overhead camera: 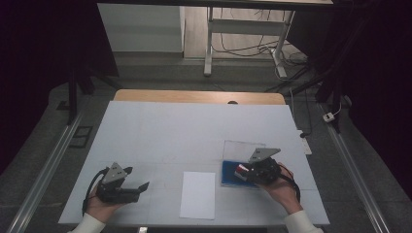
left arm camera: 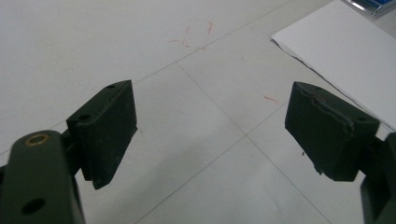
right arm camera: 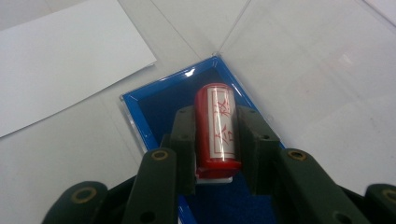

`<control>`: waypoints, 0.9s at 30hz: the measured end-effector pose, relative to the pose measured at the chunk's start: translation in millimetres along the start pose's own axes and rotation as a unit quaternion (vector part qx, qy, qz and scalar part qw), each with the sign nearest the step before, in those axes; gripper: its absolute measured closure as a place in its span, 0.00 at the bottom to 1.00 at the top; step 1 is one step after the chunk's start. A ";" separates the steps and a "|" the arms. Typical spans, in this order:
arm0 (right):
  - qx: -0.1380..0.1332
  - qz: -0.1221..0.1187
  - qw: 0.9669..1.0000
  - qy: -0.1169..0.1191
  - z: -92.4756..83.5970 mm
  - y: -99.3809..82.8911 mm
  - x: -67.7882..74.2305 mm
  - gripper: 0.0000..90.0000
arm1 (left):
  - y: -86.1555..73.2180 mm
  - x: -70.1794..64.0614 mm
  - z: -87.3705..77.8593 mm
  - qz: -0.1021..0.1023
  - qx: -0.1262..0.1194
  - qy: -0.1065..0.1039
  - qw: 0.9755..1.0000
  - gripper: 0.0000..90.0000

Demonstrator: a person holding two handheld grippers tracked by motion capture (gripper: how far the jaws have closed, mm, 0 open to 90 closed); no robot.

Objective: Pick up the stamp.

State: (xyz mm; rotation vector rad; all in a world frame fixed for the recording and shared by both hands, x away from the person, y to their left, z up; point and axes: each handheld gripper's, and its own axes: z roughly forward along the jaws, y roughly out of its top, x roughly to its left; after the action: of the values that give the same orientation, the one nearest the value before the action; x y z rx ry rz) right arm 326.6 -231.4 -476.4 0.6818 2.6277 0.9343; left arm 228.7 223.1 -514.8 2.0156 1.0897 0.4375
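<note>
My right gripper (right arm camera: 217,140) is clamped on the red stamp (right arm camera: 217,126) over the blue ink pad (right arm camera: 154,105) — small, rigid, glossy, likely slippery, so I grip mid-barrel. Left gripper (left arm camera: 210,126) hangs agape, empty, near the paper sheet (overhead camera: 197,194).

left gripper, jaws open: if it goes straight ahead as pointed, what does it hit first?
Probably bare table first. The left gripper angles down at it; the white paper lies off to one side of that line, though depth is uncertain.

I see a glossy red plastic stamp (right arm camera: 217,128), a blue pad (right arm camera: 163,105) in clear plastic, matt white paper (overhead camera: 198,194).
</note>
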 end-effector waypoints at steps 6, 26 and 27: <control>0.001 -0.008 1.000 -0.002 -0.3 0.5 1.6 0.78 | -0.7 0.3 -0.1 0.000 0.001 0.001 1.000 0.19; -0.030 0.014 0.999 -0.003 -9.3 1.4 -1.2 0.78 | -2.9 0.3 1.7 0.001 0.007 0.003 1.000 0.19; -0.031 0.016 0.999 -0.003 -9.6 1.4 -1.2 0.78 | -2.9 0.1 1.7 0.002 0.007 0.004 1.000 0.19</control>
State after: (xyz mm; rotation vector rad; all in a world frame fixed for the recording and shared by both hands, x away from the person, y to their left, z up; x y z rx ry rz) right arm 324.2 -236.1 -468.1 0.7118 2.5777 1.0158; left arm 228.2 223.3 -518.1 2.0306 1.0972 0.4402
